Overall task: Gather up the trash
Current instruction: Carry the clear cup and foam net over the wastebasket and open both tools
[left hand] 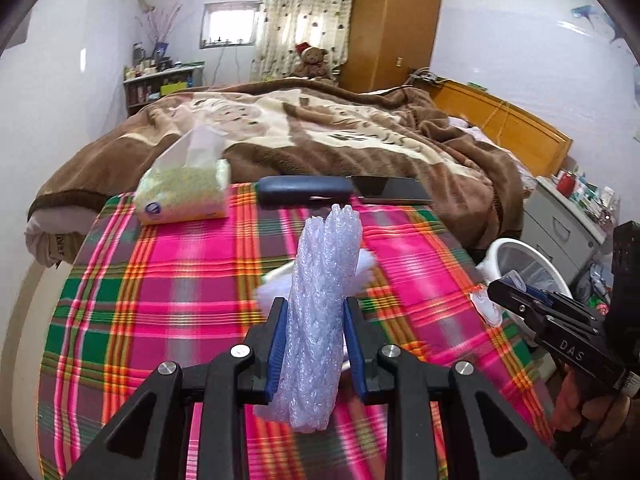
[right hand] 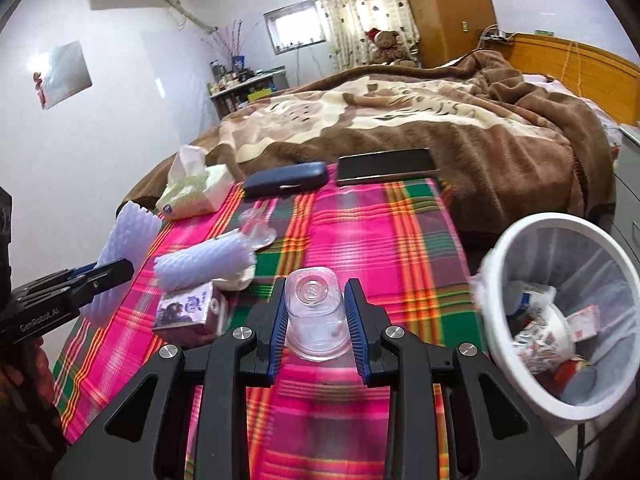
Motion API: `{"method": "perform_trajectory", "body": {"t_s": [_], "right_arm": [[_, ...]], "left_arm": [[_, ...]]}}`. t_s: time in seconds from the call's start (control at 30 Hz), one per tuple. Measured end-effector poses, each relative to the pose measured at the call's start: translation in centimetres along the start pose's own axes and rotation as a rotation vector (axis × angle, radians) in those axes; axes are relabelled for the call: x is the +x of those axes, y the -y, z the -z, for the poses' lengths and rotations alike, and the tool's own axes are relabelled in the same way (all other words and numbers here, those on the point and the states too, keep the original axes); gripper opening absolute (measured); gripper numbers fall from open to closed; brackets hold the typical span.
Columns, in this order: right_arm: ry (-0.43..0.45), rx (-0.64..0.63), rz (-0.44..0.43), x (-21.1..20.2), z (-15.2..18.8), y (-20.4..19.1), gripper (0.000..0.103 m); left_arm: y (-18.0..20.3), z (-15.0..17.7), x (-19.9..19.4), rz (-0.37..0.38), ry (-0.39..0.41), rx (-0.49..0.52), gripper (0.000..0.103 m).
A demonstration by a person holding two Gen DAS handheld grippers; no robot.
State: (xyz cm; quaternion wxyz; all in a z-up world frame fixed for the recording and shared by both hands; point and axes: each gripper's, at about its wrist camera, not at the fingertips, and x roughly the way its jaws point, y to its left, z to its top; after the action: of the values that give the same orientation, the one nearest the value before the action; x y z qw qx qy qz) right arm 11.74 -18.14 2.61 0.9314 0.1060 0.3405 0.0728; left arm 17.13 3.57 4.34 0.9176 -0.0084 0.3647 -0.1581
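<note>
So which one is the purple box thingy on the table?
Find the pink plaid tablecloth, then look at its left side near the front. The small drink carton lies there, just in front of a white foam net sleeve. It is the only boxy thing with purple grape pictures on it; its neighbours are white or clear.

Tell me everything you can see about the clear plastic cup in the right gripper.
The clear plastic cup is a see-through, thin-walled disposable tumbler, looking empty. It points away from the camera, its round embossed base at the far end and its wider rim nearer the gripper body. The right gripper pinches it by the sides between its blue pads, above the plaid tablecloth. Whether it touches the cloth is unclear. The white trash bin stands to its right.
</note>
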Motion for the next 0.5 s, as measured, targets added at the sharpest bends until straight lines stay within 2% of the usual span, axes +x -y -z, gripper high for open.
{"method": "perform_trajectory", "body": {"t_s": [0.2,0.5], "right_arm": [[0.032,0.029,0.039,-1.9,-0.1,2.8,0.029],[0.057,0.072,0.103,-3.8,-0.1,7.2,0.029]], "left_arm": [[4.3,-0.2,-0.1,0.036,0.016,0.054,0.028],[11.0,-0.4,1.6,0.133,-0.004,0.107,0.028]]}}
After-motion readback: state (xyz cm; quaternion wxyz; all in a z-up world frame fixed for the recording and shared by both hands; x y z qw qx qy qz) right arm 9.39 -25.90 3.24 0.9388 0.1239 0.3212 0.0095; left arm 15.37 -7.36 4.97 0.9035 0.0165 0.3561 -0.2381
